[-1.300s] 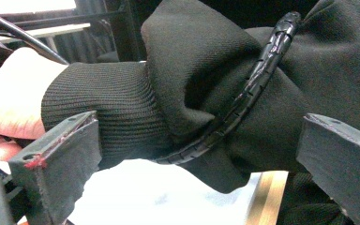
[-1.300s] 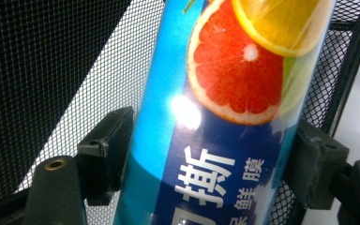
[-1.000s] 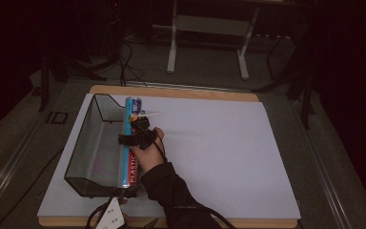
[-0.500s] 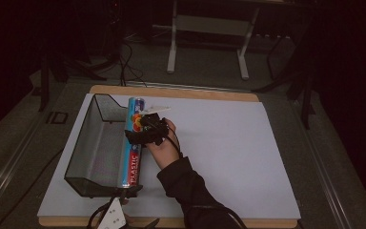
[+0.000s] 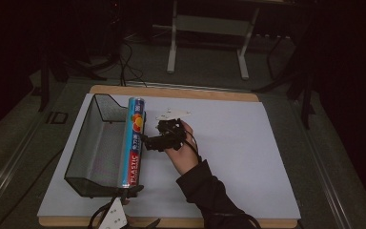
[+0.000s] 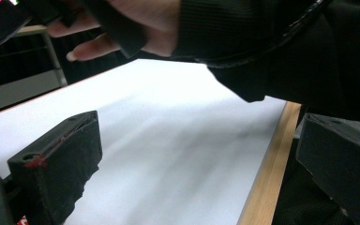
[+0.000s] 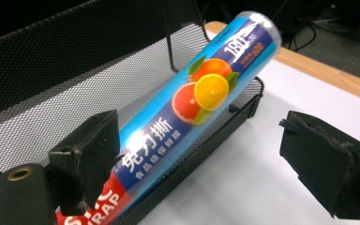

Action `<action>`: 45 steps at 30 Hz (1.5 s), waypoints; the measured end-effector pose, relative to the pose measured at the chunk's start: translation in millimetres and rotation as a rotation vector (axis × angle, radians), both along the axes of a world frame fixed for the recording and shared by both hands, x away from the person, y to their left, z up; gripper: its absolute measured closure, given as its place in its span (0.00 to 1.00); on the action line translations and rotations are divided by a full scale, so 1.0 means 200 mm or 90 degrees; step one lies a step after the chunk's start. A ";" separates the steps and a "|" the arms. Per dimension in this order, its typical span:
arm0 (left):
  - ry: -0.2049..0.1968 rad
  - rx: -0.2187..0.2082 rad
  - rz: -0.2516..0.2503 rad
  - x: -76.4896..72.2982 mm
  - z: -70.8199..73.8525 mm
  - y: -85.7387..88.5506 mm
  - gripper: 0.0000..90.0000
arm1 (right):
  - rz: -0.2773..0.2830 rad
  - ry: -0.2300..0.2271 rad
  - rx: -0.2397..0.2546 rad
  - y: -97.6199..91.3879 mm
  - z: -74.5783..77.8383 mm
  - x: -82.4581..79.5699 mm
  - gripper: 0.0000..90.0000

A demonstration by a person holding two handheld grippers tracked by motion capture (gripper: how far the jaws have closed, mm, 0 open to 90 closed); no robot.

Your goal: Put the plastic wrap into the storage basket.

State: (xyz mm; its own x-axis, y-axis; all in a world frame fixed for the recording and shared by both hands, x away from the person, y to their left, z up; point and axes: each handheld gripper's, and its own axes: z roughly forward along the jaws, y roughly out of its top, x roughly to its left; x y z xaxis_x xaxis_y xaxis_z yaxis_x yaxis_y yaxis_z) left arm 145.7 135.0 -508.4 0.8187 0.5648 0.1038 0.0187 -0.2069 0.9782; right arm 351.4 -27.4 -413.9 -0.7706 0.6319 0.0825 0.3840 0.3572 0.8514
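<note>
The desk (image 5: 248,157), covered by a white sheet with a wooden rim showing along its edges, is carrying everything. A person's right forearm in a dark sleeve (image 5: 209,191) is reaching in from the bottom of the high view and angling toward the upper left, the hand (image 5: 183,155) wrapping the right gripper (image 5: 147,141), whose jaws are pointing left toward the roll.

A black mesh basket (image 5: 83,157) is sitting on the left part of the desk, long side running away from the person. A plastic wrap roll (image 5: 133,143), blue with citrus fruit printed on it, is lying along the basket's right-hand rim; whether it is resting inside or on the rim I cannot tell.

The right gripper view is showing that gripper's jaws standing wide apart, the roll (image 7: 187,117) passing just beside one jaw and the other jaw over bare sheet.

The left gripper (image 5: 119,217) is lying at the desk's near edge; its own view is showing its jaws spread wide over the sheet, nothing between them, with the sleeved arm above.
</note>
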 end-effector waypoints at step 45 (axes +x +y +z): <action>0.005 0.002 -0.010 0.00 0.00 -0.03 0.01 | -0.076 -0.067 -0.013 -0.82 -0.21 -0.32 0.14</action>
